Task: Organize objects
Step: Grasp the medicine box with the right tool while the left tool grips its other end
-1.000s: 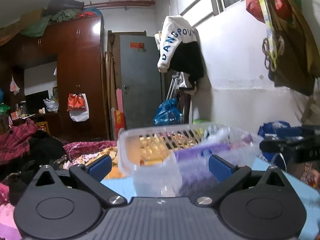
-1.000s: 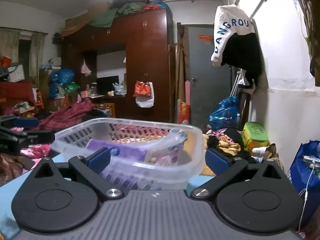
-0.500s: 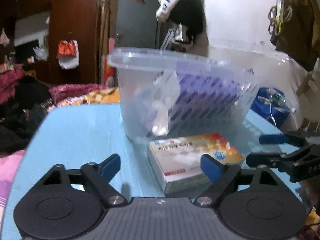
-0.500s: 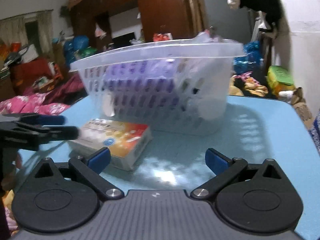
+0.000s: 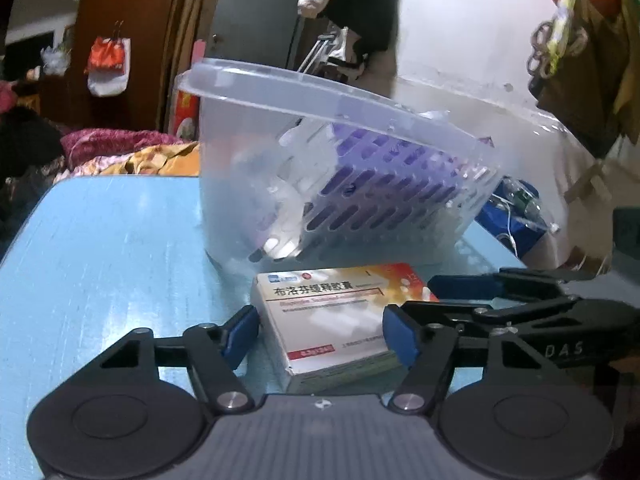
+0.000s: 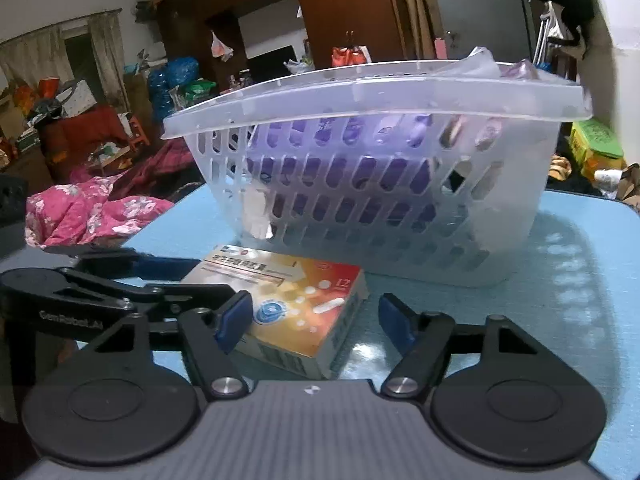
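A white, red and orange medicine box (image 5: 340, 312) lies flat on the blue table (image 5: 104, 248), just in front of a clear slotted plastic basket (image 5: 332, 184). The basket holds a purple box (image 5: 384, 176) and clear plastic packets. My left gripper (image 5: 320, 338) is open, its blue pads on either side of the near end of the box. My right gripper (image 6: 316, 318) is open around the box (image 6: 296, 304) from the other side. The basket (image 6: 380, 184) stands behind it. Each gripper shows in the other's view.
The table's left edge (image 5: 36, 216) drops to heaped clothes and bedding (image 6: 92, 212). A white wall (image 5: 472, 48) with hanging bags lies beyond the basket. A dark wardrobe (image 6: 344, 16) and clutter fill the room behind.
Both grippers have tilted down and moved in low over the table. The medicine box came into view and now lies between the open fingers of both.
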Available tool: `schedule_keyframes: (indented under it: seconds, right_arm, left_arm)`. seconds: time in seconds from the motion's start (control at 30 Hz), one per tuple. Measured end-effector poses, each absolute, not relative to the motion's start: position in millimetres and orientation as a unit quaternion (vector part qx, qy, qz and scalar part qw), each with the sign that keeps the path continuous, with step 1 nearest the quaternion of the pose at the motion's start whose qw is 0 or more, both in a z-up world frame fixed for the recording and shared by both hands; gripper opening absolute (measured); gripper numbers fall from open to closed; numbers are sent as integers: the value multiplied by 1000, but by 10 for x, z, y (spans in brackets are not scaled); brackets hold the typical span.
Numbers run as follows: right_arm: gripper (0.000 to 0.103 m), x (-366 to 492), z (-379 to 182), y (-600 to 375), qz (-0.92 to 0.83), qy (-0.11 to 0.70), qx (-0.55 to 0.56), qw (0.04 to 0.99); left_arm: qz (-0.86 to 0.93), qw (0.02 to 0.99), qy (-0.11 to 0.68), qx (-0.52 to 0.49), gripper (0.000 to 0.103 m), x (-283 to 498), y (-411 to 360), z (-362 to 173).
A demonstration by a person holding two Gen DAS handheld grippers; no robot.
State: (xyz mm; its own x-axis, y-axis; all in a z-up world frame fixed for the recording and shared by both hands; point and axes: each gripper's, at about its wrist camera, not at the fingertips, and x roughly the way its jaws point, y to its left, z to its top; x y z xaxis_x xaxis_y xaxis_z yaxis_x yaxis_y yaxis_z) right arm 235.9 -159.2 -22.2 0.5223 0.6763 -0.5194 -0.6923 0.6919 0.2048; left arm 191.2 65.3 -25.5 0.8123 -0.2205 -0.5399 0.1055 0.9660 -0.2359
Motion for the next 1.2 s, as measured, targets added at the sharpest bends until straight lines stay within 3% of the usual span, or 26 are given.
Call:
schedule_keyframes:
  seconds: [0.1,0.2,0.67,0.93,1.2]
  right_arm:
    - [60,2352,-226,-1573,403,291,-9,868]
    - [60,2329,-230,-1551,403,285,-14,870]
    - [59,2287,-228,-1533,403,288,-11,869]
    - [40,2138,-154,-1553,389,256,-40,884]
    - [40,2198,-172,-1574,394,265,-27,880]
  left_arm:
    - [-82,947,293,-105,65,1917,667,-263]
    - [-78,946,291,-119,61,1914,707,-266]
    - [-61,949,287,-113,60,1917,604,-253]
    - [-49,960,259,-96,51,1828,537,-192]
    - [-51,959,264,-93,52,1860,542,-200]
